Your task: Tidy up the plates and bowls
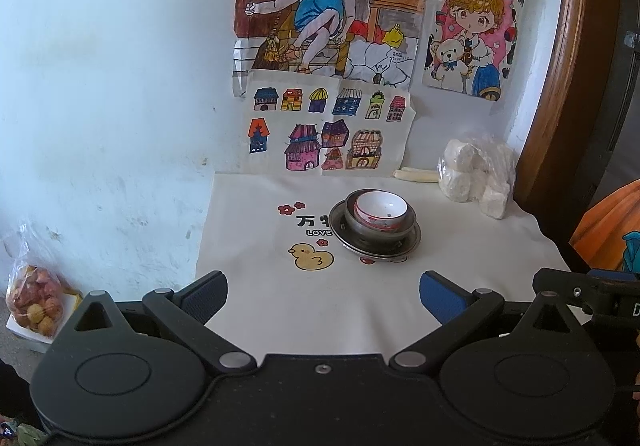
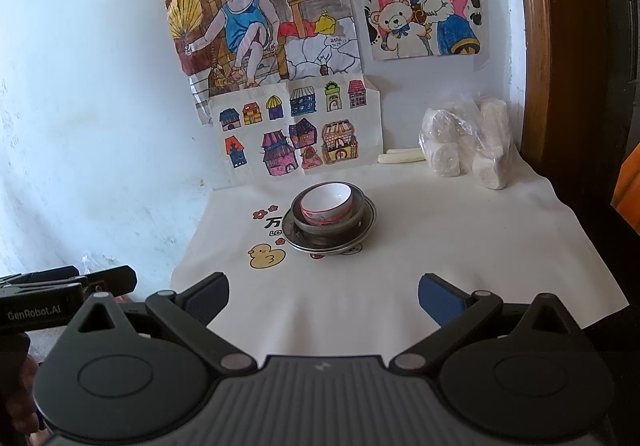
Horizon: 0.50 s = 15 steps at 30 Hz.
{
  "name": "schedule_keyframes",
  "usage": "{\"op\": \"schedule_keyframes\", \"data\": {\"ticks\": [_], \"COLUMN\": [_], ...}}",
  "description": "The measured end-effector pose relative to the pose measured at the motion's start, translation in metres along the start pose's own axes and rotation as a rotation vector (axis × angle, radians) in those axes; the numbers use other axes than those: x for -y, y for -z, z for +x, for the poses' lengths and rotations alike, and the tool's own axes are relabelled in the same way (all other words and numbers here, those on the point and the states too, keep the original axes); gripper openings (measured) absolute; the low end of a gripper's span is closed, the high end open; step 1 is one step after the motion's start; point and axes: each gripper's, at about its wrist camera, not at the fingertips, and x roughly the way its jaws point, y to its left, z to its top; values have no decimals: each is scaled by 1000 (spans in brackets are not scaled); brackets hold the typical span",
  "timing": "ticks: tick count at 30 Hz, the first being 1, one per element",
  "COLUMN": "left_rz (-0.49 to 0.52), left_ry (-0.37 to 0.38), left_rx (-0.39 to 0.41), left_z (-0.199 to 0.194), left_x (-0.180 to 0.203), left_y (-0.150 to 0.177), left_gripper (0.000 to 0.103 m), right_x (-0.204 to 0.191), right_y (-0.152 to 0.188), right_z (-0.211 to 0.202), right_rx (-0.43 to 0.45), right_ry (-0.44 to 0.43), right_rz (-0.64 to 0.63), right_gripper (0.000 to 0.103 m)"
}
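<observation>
White bowl (image 1: pixel 381 211) nested in metal bowl (image 1: pixel 376 227) on metal plates (image 1: pixel 376 244), mid-cloth (image 1: pixel 320 306) toward back edge: compact stack, looks sorted. Left gripper (image 1: pixel 323 300), right gripper (image 2: pixel 323 300) held back near front edge, jaws spread, empty.

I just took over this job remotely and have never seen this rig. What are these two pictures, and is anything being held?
Each picture comes from a camera on a hand-held gripper, looking forward between its two fingers. One shows the left gripper, the other the right gripper. Both are open and hold nothing. Ahead, on a white cloth with a duck print, a white bowl sits nested in a metal bowl, on metal plates. A bag of white lumps lies near the wall.
</observation>
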Motion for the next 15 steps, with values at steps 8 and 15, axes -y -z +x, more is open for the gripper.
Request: {"op": "schedule_keyframes", "data": {"ticks": [8,15], "left_rz": [2,-7], "left_ry": [3,11], "left_rx": [-3,-5], "left_z": [2,3], "left_x": [-3,-4], "left_y": [0,-1], "left_gripper": [102,102], "right_x": [0,-2], "right_y": [0,0], "right_z": [1,1], "right_rx": [0,-2], "right_ry": [0,1], "right_rz": [-1,-1], "right_gripper": [103,103]}}
